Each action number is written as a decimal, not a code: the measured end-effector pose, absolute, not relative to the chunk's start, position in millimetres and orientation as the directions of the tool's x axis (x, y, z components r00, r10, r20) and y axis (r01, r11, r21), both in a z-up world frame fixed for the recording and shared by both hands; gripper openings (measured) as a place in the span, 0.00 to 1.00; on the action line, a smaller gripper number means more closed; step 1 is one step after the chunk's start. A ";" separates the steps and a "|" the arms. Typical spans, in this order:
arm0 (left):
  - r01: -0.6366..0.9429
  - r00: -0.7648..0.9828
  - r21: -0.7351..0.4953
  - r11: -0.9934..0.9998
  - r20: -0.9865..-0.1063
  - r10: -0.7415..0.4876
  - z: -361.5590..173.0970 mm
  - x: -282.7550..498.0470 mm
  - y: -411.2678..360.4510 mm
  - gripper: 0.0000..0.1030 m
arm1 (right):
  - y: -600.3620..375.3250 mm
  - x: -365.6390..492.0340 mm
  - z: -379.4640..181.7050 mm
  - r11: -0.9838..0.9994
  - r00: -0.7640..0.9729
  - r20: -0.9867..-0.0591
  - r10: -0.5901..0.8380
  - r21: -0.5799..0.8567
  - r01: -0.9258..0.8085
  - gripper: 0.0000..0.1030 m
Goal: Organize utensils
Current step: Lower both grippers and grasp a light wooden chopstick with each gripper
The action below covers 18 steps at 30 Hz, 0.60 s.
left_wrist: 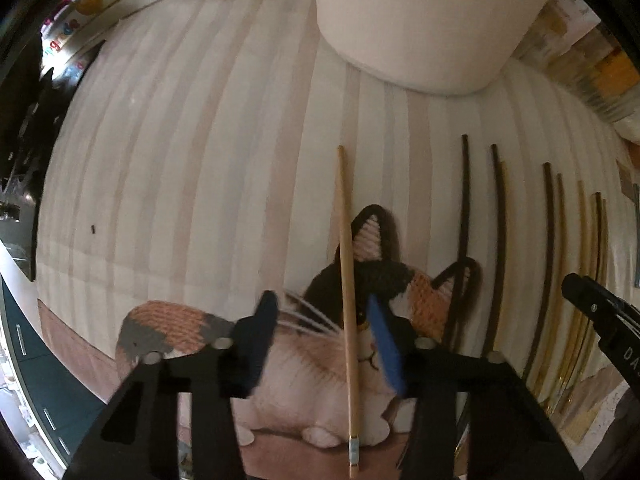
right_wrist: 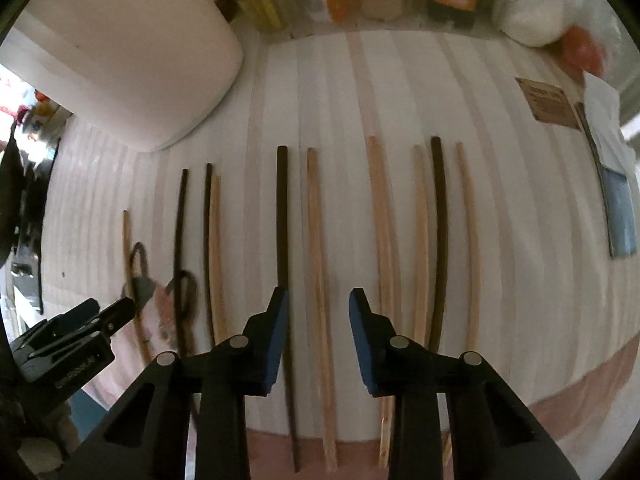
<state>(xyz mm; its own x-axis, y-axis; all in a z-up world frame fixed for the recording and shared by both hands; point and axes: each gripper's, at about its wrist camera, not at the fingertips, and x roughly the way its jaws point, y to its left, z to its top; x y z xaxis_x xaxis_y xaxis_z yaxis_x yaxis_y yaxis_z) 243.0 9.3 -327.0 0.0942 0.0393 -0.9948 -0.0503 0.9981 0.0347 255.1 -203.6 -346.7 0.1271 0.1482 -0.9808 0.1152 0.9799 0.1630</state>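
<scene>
A white container (left_wrist: 424, 20) stands beyond the chopsticks (right_wrist: 316, 280) on the cat-print mat (left_wrist: 200, 160).

I've got one light wooden chopstick (left_wrist: 347, 280) lying lengthwise across the cat mat (left_wrist: 304, 360). Rest of the chopsticks (right_wrist: 316, 280), dark and light, sit roughly parallel on the striped table (right_wrist: 520, 240).

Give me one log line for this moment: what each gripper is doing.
left gripper: open, straddling light wooden chopstick | right gripper: open, straddling another pale wooden chopstick | white cylindrical container: upright
</scene>
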 end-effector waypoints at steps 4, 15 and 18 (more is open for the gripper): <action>-0.036 0.116 0.022 0.999 -0.993 0.026 -329.8 247.0 9.1 0.22 | -198.0 261.6 -359.3 0.987 0.092 -0.987 0.133 0.141 0.080 0.17; 0.050 0.141 -0.016 0.999 -0.990 -0.023 -343.1 252.8 -3.1 0.05 | -203.2 244.5 -365.3 0.989 -0.003 -0.992 0.125 0.124 0.083 0.06; 0.078 0.143 -0.009 0.997 -0.990 -0.020 -346.3 255.9 -3.9 0.04 | -202.0 244.1 -366.8 0.989 -0.024 -0.993 0.116 0.114 0.092 0.07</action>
<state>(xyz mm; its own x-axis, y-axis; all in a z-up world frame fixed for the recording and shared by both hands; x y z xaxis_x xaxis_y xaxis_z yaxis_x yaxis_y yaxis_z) 255.9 -3.9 -346.3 0.1427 -0.0205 -0.9896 0.0780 0.9969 -0.0094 244.1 -202.0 -366.8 -0.0238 0.1165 -0.9929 0.0918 0.9892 0.1139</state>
